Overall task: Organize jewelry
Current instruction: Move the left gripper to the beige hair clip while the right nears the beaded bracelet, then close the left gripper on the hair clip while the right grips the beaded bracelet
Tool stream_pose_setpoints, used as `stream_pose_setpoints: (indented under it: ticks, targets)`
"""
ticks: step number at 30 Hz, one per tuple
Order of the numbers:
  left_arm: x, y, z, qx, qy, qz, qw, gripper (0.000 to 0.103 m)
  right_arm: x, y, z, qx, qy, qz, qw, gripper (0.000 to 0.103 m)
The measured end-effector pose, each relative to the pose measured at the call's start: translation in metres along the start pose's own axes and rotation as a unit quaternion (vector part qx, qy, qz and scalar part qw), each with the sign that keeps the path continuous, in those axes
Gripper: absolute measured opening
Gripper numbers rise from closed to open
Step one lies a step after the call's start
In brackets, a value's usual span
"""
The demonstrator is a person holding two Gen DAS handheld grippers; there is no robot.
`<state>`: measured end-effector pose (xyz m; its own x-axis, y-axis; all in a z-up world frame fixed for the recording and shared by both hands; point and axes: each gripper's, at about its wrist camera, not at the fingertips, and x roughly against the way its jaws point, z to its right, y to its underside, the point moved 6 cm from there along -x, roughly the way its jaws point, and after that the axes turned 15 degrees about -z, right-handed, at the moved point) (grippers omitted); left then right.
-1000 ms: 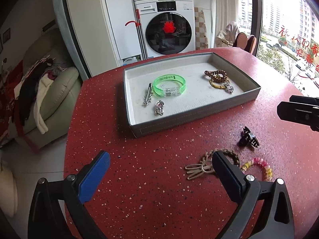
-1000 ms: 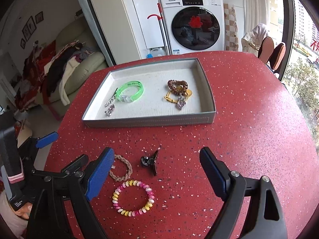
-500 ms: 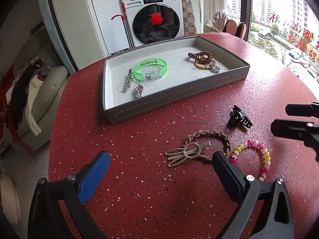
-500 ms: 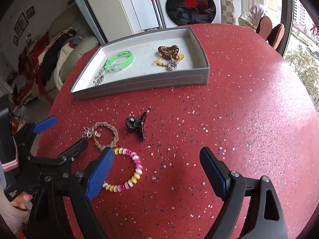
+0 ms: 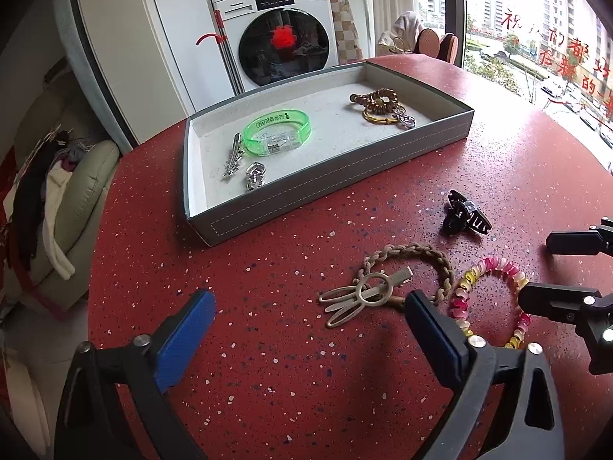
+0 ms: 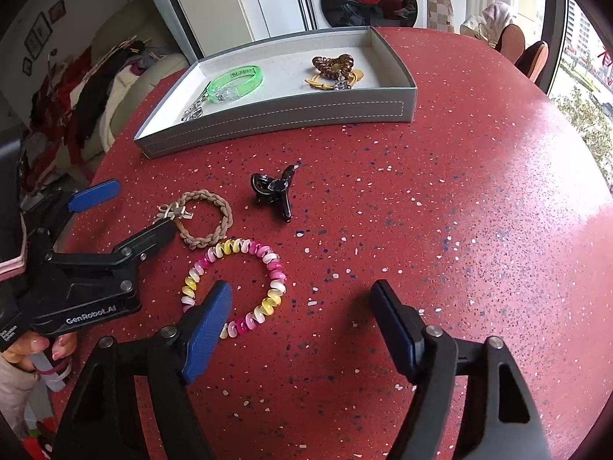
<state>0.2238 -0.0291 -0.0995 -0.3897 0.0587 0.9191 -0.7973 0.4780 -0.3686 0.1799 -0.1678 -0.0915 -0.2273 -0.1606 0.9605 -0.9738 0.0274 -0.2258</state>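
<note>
A grey tray on the red table holds a green bangle, silver clips, and brown and yellow hair ties. On the table lie a braided tan bracelet, a metal hair clip, a pink-yellow coil bracelet and a black claw clip. My left gripper is open, its right finger by the braided bracelet. My right gripper is open, its left finger over the coil bracelet.
A washing machine and white cabinet stand behind the table. A sofa with clothes is at the left. Chairs and a window are at the right. The table edge curves away on the left.
Both grippers have moved down and closer to the loose jewelry on the table. The right gripper's left finger now overlaps the coil bracelet. Both stay open.
</note>
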Motion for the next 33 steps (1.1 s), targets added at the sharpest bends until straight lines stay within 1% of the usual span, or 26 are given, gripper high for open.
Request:
stream_pose_setpoints:
  ticks: [2,5,6,7,8,9,10,13,14,15,16,17,18,19,20,22,23,24,27,33]
  targets:
    - [-0.005,-0.001,0.003,-0.011,0.002,-0.010,0.9999,0.100,-0.001,0.001,-0.007,0.015,0.016,0.001,1.000,0.070]
    - [-0.007,0.000,0.006,-0.014,0.021,-0.009,0.9996,0.091,-0.002,0.005,-0.013,0.039,0.055,0.006,0.998,0.064]
    - [-0.006,0.000,0.007,-0.014,0.024,-0.009,0.9996,0.090,-0.003,0.006,-0.014,0.046,0.064,0.008,0.997,0.061]
    - [-0.006,0.000,0.008,-0.015,0.024,-0.009,0.9996,0.090,-0.003,0.007,-0.015,0.052,0.070,0.010,0.996,0.060]
    - [-0.006,0.000,0.009,-0.017,0.024,-0.009,0.9995,0.090,-0.002,0.007,-0.015,0.055,0.070,0.011,0.996,0.060]
    - [-0.005,0.000,0.010,-0.018,0.027,-0.008,0.9994,0.085,-0.002,0.007,-0.015,0.055,0.070,0.012,0.996,0.059]
    - [-0.004,0.000,0.012,-0.020,0.031,-0.009,0.9993,0.083,-0.002,0.008,-0.014,0.056,0.070,0.012,0.996,0.059]
    - [-0.003,-0.001,0.017,-0.027,0.035,-0.011,0.9990,0.082,-0.002,0.008,-0.014,0.058,0.069,0.012,0.996,0.059]
    - [-0.003,-0.001,0.020,-0.030,0.036,-0.010,0.9988,0.078,-0.002,0.008,-0.015,0.059,0.069,0.012,0.996,0.059]
    - [-0.002,-0.001,0.022,-0.033,0.040,-0.010,0.9986,0.073,-0.001,0.009,-0.015,0.060,0.068,0.012,0.996,0.057]
    - [-0.002,-0.002,0.025,-0.036,0.043,-0.010,0.9984,0.071,-0.001,0.009,-0.016,0.061,0.067,0.011,0.996,0.056]
    - [-0.001,-0.001,0.027,-0.038,0.045,-0.011,0.9982,0.066,-0.001,0.010,-0.017,0.063,0.064,0.011,0.996,0.052]
    - [0.000,-0.001,0.029,-0.041,0.049,-0.012,0.9979,0.057,-0.001,0.010,-0.018,0.066,0.063,0.010,0.996,0.047]
    - [0.000,-0.001,0.031,-0.043,0.053,-0.013,0.9976,0.051,0.000,0.010,-0.019,0.070,0.062,0.010,0.996,0.045]
    - [0.001,0.000,0.032,-0.043,0.054,-0.014,0.9975,0.046,0.000,0.010,-0.020,0.073,0.061,0.010,0.995,0.041]
    - [0.001,0.001,0.033,-0.041,0.054,-0.014,0.9976,0.037,0.000,0.011,-0.023,0.078,0.056,0.009,0.995,0.029]
    - [0.002,0.002,0.032,-0.037,0.053,-0.014,0.9978,0.037,0.000,0.012,-0.024,0.080,0.056,0.009,0.995,0.017]
    - [0.003,0.003,0.031,-0.033,0.053,-0.014,0.9980,0.037,0.000,0.012,-0.025,0.081,0.056,0.009,0.995,0.010]
    - [0.004,0.006,0.026,-0.014,0.059,-0.013,0.9981,0.037,0.001,0.013,-0.023,0.079,0.049,0.012,0.996,0.010]
    - [0.011,0.013,0.015,0.022,0.069,-0.006,0.9974,0.037,0.008,0.015,-0.013,0.053,0.018,0.018,0.998,0.010]
